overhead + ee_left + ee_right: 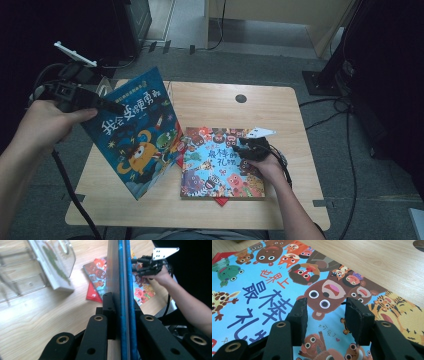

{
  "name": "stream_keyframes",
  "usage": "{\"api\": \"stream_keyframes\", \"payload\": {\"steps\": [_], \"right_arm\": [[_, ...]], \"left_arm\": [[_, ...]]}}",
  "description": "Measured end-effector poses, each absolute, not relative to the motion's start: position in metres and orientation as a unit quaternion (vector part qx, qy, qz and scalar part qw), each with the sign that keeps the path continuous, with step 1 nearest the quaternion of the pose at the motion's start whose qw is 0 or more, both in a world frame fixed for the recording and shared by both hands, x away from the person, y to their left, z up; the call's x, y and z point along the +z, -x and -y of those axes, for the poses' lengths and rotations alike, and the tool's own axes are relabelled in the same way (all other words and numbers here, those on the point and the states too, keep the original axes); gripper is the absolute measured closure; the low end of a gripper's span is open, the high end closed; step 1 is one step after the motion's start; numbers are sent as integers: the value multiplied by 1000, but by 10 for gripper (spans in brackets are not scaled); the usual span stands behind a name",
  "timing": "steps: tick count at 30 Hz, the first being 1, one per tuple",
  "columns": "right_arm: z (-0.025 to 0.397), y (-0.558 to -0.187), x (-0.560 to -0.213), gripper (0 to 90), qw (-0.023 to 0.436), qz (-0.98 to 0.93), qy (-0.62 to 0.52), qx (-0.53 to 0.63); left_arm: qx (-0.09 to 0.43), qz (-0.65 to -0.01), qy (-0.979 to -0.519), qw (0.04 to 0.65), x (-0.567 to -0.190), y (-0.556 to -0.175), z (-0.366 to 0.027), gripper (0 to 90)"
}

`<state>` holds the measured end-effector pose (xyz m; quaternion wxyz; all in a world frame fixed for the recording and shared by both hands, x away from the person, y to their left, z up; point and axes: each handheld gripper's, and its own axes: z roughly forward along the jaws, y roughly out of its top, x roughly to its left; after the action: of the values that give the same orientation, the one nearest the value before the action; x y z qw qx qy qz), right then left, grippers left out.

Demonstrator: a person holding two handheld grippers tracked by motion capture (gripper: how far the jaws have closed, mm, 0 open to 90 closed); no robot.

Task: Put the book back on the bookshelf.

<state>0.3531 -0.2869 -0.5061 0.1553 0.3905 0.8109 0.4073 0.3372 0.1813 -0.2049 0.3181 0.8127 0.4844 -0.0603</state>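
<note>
Your forearms came in from the bottom edge, and your left tongs (120, 315) were clamped on the edge of the dark blue picture book (136, 131), holding it upright and tilted above the left half of the surface (280, 107). Your right tongs (325, 312) stood apart, their jaws resting on the light blue animal picture book (220, 162), which lay flat near the middle of the surface. Beneath that book a red book (221, 201) poked out at the near edge. You had a clear plastic rack (37, 267) at the far left corner, with a white-edged book leaning in it. That surface was pale wood with rounded corners and a round dark cable hole (241, 98) near its far edge. Grey floor (260, 62) surrounded it, cables (345, 130) trailed at the right, and dark stands stood at both sides.
</note>
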Motion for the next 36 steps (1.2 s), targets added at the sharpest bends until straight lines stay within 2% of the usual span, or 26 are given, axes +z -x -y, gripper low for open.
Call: {"api": "stream_keyframes", "payload": {"steps": [9,26,36], "right_arm": [[287,-353,-506,536,157,-810,-390,408],[287,-363,-504,534,150,-815,-388,404],[289,-366,-505,536,147,-813,-389,407]], "left_arm": [[-40,-519,-786,334,-202,-322,-221,837],[-31,-566,-752,336,-216,-291,-264,834],[-24,-596,-731,331,-227,-286,-288,833]]}}
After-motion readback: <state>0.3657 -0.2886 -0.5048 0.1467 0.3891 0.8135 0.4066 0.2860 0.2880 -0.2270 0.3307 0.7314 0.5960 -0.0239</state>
